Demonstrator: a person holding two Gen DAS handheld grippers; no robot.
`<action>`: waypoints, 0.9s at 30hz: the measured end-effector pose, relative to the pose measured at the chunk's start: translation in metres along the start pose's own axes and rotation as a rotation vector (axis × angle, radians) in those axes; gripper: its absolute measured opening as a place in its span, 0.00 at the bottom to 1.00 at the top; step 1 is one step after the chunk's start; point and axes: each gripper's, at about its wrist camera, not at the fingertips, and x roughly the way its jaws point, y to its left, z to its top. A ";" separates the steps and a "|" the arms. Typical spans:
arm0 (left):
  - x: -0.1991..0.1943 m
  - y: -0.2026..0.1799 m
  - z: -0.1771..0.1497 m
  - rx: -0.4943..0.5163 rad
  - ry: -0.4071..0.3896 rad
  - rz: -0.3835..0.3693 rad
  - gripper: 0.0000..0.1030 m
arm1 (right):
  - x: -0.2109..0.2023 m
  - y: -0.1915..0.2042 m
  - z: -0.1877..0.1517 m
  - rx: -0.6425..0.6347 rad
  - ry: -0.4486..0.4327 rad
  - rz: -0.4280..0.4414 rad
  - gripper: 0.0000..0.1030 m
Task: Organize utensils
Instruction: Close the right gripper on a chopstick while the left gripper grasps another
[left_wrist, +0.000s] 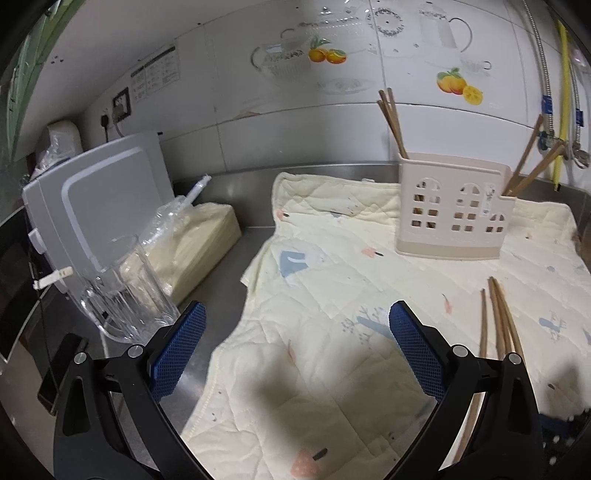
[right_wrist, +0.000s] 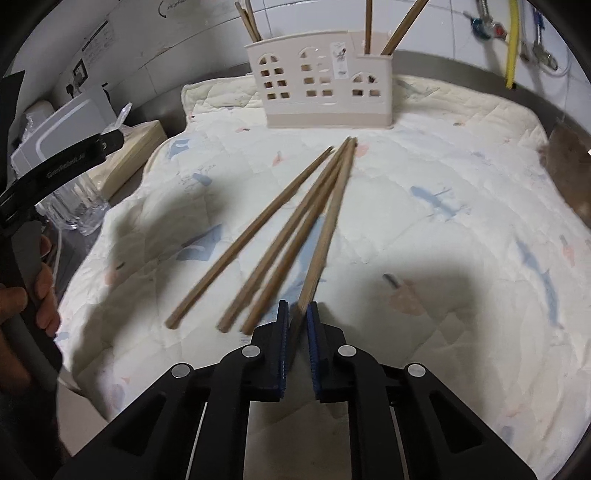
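The right tool (right_wrist: 297, 314) has its ribbed blue pads clamped on the near end of one slim wooden chopstick (right_wrist: 328, 225), which reaches forward over a quilted, printed cloth (right_wrist: 461, 177) on the steel worktop (left_wrist: 236, 206). Three loose chopsticks (right_wrist: 280, 236) lie just left of it. Straight ahead stands a beige plastic holder (right_wrist: 325, 88) with window-shaped cutouts, upright chopsticks in both end compartments. The left tool (left_wrist: 297, 347) hangs wide apart, gripping nothing, above the cloth; a clear ribbed pitcher (left_wrist: 122, 291) sits to its left.
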 end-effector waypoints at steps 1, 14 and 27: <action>0.000 -0.001 -0.002 0.004 0.006 -0.017 0.95 | 0.000 -0.001 0.000 -0.006 -0.004 -0.012 0.09; 0.004 -0.022 -0.038 0.005 0.155 -0.397 0.94 | -0.007 -0.033 -0.006 0.017 -0.044 -0.066 0.08; 0.008 -0.062 -0.073 0.073 0.303 -0.636 0.54 | -0.005 -0.035 -0.010 0.002 -0.070 -0.043 0.07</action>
